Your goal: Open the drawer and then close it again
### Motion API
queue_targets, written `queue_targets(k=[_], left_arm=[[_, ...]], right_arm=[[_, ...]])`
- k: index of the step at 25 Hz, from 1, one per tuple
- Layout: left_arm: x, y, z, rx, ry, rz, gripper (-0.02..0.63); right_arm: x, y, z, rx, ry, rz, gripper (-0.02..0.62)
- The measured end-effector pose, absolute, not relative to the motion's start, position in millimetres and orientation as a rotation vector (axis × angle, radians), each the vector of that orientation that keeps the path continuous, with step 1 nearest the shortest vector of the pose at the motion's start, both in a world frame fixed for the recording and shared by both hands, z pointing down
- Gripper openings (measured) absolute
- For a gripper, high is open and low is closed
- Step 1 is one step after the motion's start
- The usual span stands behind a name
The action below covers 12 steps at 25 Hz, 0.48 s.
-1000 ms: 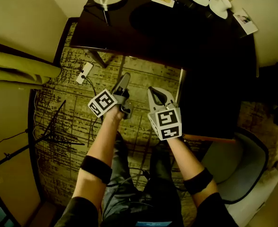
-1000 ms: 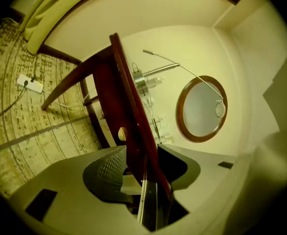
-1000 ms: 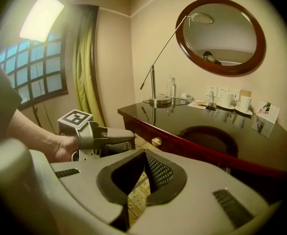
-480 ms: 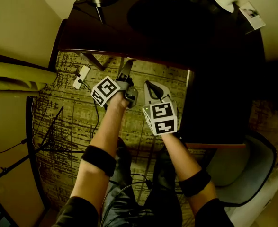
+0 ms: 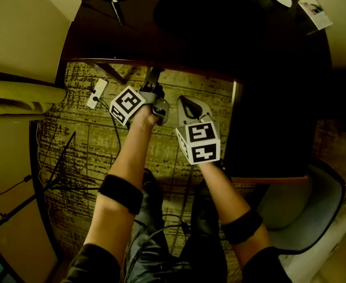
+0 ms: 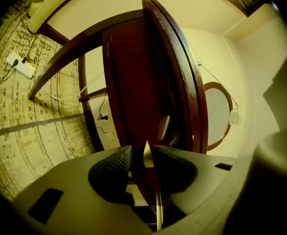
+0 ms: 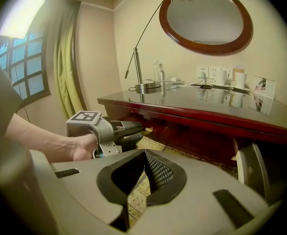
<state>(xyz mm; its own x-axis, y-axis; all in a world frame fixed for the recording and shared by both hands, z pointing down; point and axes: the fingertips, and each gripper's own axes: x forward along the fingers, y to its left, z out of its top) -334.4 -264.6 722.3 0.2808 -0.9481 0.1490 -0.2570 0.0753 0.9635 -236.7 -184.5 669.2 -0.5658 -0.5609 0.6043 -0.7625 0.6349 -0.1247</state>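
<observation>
The drawer (image 6: 133,82) is the dark red panel just under the front edge of the desk (image 5: 131,34), at 12 o'clock from the person. It sits flush with the frame and looks closed. A dim rounded knob (image 6: 164,126) shows on its face.

The left gripper (image 6: 142,151) points almost level at this panel. Its jaws stand a narrow slot apart, released, with the panel filling the view behind the slot. A small pale shape shows in the slot, but whether the pads touch it cannot be told. In the head view its tips lie right at the desk's front edge.

The right gripper (image 7: 143,153) is just beside it at 3 o'clock, tilted downward and short of the desk. Its jaws are clenched tip to tip and hold nothing, and only the rug (image 5: 102,152) shows past them.

On the rug, a white power strip (image 5: 96,93) with its cable lies at 9 o'clock from the left gripper. A pale chair (image 5: 302,217) stands at 4 o'clock from the right gripper.

The desk top is dark and glossy. A thin-armed lamp (image 7: 145,86) stands toward 11 o'clock, and white cups (image 7: 240,80) stand along the back at 1 o'clock.

An oval wood-framed mirror (image 7: 209,18) hangs on the wall above the desk. A green curtain (image 7: 67,67) and a paned window (image 7: 21,77) are at 9 o'clock.
</observation>
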Motion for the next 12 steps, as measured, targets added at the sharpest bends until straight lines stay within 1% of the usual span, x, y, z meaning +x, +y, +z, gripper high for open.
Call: queue_targets(k=[1,3,12], left_arm=[[-333.7,-265.2,719.1,1.441,-1.202,-0.782,0.122],[-332.1,-265.1,714.4,1.465,-1.208,-0.792,0.051],[-330.8,-265.9,713.2,1.454,-1.220,-0.824,0.048]], right_arm=[[-236.1,-184.7,669.3,1.038,-2.333,0.515,0.000],[-235.1,-184.7,669.6,1.042,-2.330,0.516,0.000],[-233.6,-179.4,671.4,1.039,-2.331,0.526,0.000]])
